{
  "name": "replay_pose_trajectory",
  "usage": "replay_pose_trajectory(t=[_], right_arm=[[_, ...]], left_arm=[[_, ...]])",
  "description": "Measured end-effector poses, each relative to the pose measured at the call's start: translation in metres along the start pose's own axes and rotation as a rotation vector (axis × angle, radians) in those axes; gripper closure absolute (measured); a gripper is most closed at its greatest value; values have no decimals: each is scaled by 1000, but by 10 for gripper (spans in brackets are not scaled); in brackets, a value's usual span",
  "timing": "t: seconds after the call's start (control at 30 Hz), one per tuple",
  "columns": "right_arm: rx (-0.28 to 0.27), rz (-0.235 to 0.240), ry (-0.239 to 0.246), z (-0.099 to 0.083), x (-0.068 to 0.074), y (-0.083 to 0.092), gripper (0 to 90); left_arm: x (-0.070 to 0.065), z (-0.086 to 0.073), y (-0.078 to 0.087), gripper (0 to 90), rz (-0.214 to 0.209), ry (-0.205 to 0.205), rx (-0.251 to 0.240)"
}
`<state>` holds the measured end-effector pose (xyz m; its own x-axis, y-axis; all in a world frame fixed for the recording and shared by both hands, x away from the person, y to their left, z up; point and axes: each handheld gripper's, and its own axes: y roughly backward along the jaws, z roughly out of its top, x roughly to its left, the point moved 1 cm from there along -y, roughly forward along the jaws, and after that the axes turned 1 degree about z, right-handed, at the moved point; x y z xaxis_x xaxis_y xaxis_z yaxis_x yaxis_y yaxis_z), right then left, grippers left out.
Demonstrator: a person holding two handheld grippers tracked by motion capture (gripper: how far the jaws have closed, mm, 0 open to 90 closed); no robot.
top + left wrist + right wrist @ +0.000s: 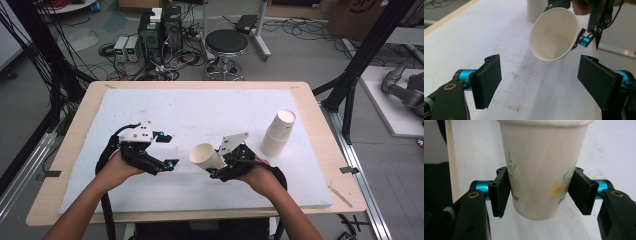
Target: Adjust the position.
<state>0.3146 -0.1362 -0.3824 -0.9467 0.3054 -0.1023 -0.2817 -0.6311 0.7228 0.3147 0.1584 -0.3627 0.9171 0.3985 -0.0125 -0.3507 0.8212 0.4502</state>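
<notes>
Paper cup (541,170), white with a printed daisy and green sprigs, held above the white sheet (200,115) that covers the counter (320,130), near the sheet's front middle in the high view. The cup is tipped on its side, mouth turned toward the person's left; in the left gripper view its open mouth and bare inner bottom face the camera. Right tongs (541,192): both black pads press the cup's lower wall from opposite sides, just above its base, so the cup is clamped. In the high view the right tongs (220,167) sit behind the cup (206,156), carried by the right hand (260,177). Left tongs (540,82): jaws spread wide, nothing between them, with the cup (554,33) ahead of the gap and apart from both pads. In the high view the left tongs (170,150) lie just to the left of the cup's mouth, in the left hand (117,167). Stack of paper cups (278,132), leaning, standing on the sheet to the right rear, well apart from the held cup. Beyond the counter: a black stool (226,45) on the floor.
</notes>
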Motion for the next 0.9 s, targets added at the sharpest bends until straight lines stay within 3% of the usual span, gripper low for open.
replay_pose_trajectory(t=[0.17,0.47,0.77,0.9], right_arm=[[-81,-25,-54,-17,-2,7,380],[-232,-77,-134,-45,-3,16,381],[-310,-122,-168,-54,-5,20,380],[-334,-141,-184,-55,-7,22,379]], left_arm=[[3,-14,3,192,36,49,-80],[1,-43,2,191,130,91,-185],[3,-65,0,192,191,131,-212],[4,-74,-2,190,214,140,-201]])
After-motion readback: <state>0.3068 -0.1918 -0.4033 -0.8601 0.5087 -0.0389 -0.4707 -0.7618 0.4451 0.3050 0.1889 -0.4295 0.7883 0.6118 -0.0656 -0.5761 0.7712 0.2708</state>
